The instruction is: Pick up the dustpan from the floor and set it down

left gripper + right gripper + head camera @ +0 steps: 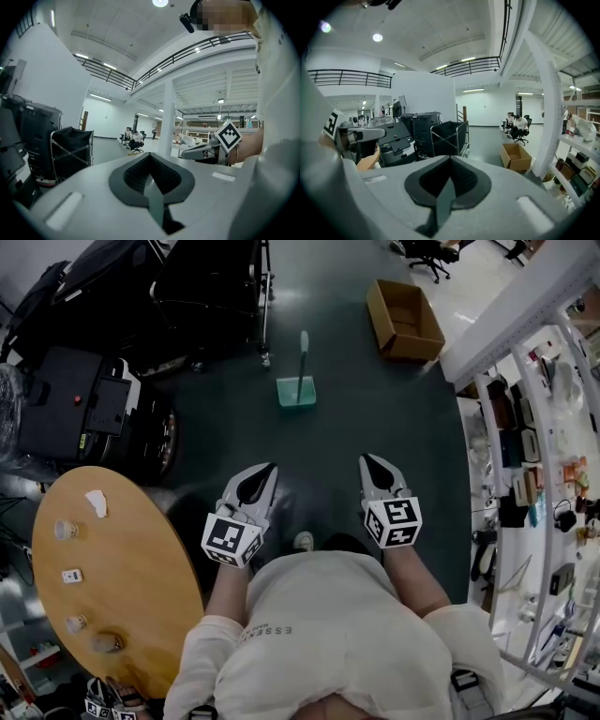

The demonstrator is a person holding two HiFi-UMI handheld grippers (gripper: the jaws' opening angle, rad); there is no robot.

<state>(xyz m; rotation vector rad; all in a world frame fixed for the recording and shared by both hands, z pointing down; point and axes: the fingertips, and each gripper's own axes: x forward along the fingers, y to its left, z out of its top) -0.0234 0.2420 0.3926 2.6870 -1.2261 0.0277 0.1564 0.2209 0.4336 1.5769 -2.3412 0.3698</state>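
Approaching the dustpan is the step in hand; nothing is gripped yet. At the left stands a round wooden table (122,549) carrying small items. The left gripper (265,472) is held level in front of the torso, pointing away from the person, jaws pressed together with nothing between them. The dustpan (296,390) rests on the dark floor far ahead, between the lines of both grippers and well apart from each, handle upright. The right gripper (370,463) tips slightly downward, its jaws likewise closed and empty. A cardboard box (405,320) lies far right. The next move probably calls for stepping closer, lowering one gripper, spreading its jaws and taking the handle.
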